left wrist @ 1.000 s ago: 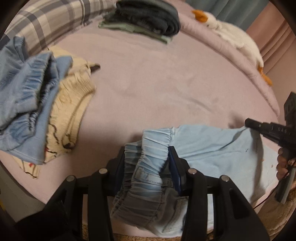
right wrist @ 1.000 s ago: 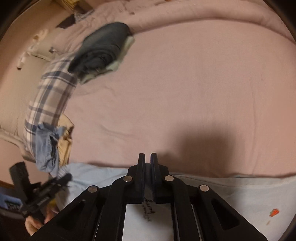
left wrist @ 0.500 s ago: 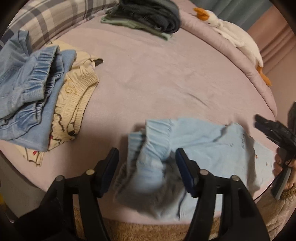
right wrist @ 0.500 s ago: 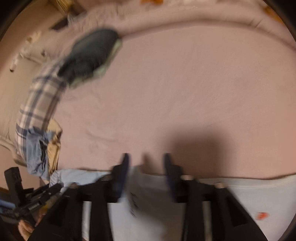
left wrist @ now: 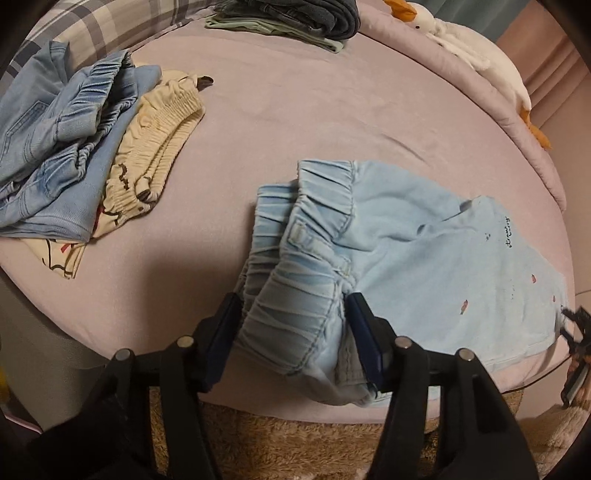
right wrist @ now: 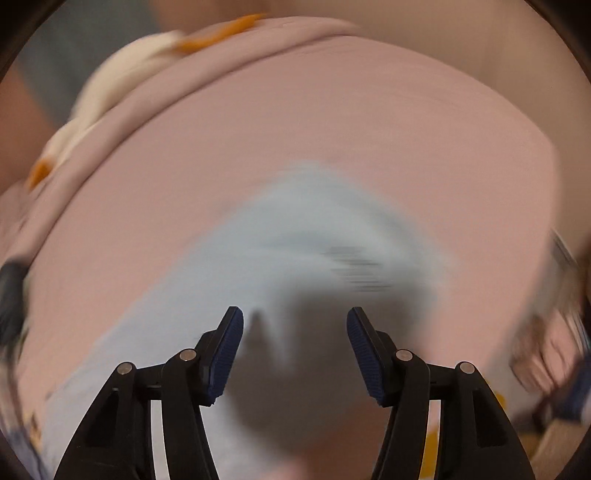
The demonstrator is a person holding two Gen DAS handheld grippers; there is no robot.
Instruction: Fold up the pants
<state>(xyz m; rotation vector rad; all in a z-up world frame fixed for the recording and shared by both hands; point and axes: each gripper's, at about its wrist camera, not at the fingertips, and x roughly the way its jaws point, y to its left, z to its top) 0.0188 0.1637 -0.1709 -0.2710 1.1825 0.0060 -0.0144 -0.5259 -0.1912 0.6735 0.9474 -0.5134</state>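
Note:
Light blue pants (left wrist: pixel 406 251) with an elastic waistband lie on the pink bed near its front edge, waistband bunched toward me. My left gripper (left wrist: pixel 293 306) is open, its jaws on either side of the bunched waistband without pinching it. In the right wrist view the picture is blurred by motion; my right gripper (right wrist: pixel 293 321) is open and empty above the pale blue pants (right wrist: pixel 295 229). The right gripper's tip also shows at the far right edge of the left wrist view (left wrist: pixel 574 321).
A pile of blue denim clothes (left wrist: pixel 55 147) and cream shorts (left wrist: pixel 155 144) lies at the left. Folded dark clothes (left wrist: pixel 295 14) sit at the far side by a plaid pillow (left wrist: pixel 92 26). A white plush goose (left wrist: pixel 476 55) lies along the right. A brown rug (left wrist: pixel 295 435) is below the bed's edge.
Both grippers opened and let go of the pants, which now lie on the bed. The left gripper drew back a little. The right gripper swung quickly to face another way.

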